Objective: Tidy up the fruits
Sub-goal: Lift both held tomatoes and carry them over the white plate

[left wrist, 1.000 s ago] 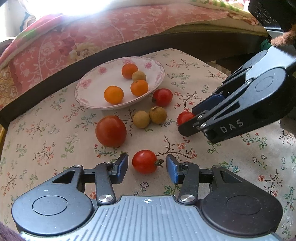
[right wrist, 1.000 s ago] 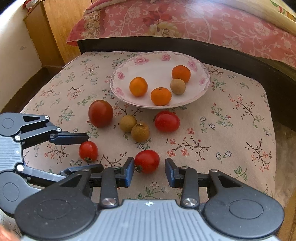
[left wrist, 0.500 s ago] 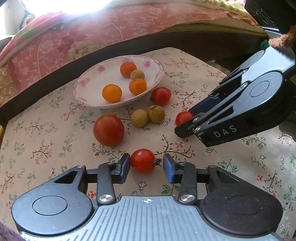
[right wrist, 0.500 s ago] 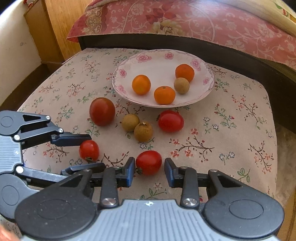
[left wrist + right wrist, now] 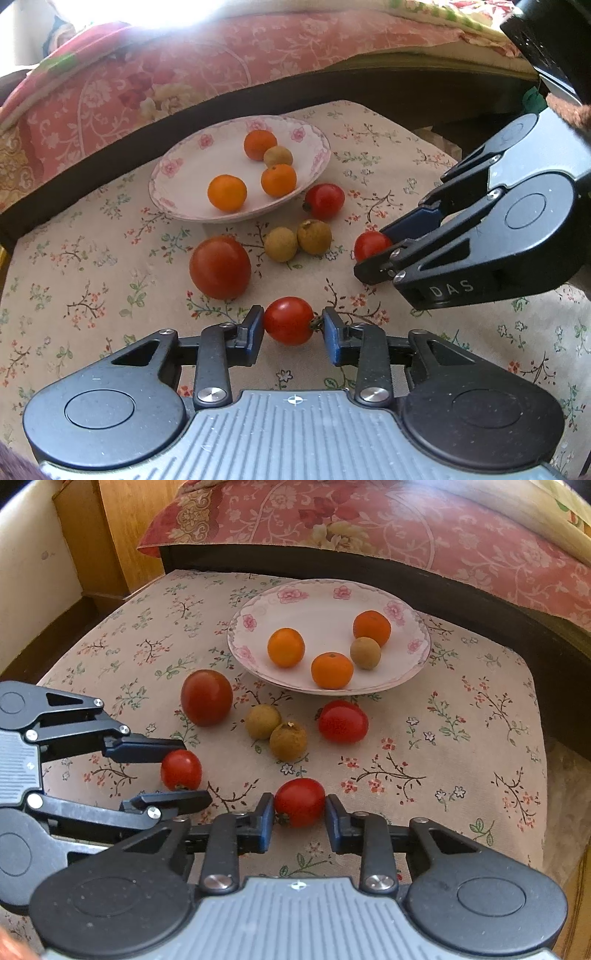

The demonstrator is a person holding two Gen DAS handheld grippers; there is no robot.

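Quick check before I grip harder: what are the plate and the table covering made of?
The plate looks like glazed ceramic: white, smooth, with printed pink flowers on the rim, though melamine can't be excluded. The table covering looks like matte woven cloth: a floral print with no shine and softly rounded edges.

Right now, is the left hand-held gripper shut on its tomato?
Nearly: left hand-held gripper brackets the small red cherry tomato, pads touching or nearly; firm clamping, cannot tell.

Two brown round longans (image 5: 277, 729) and a large dark-red tomato (image 5: 206, 697) block the way to the floral white plate (image 5: 413, 664); bare floral cloth (image 5: 443, 760) lies rightward.
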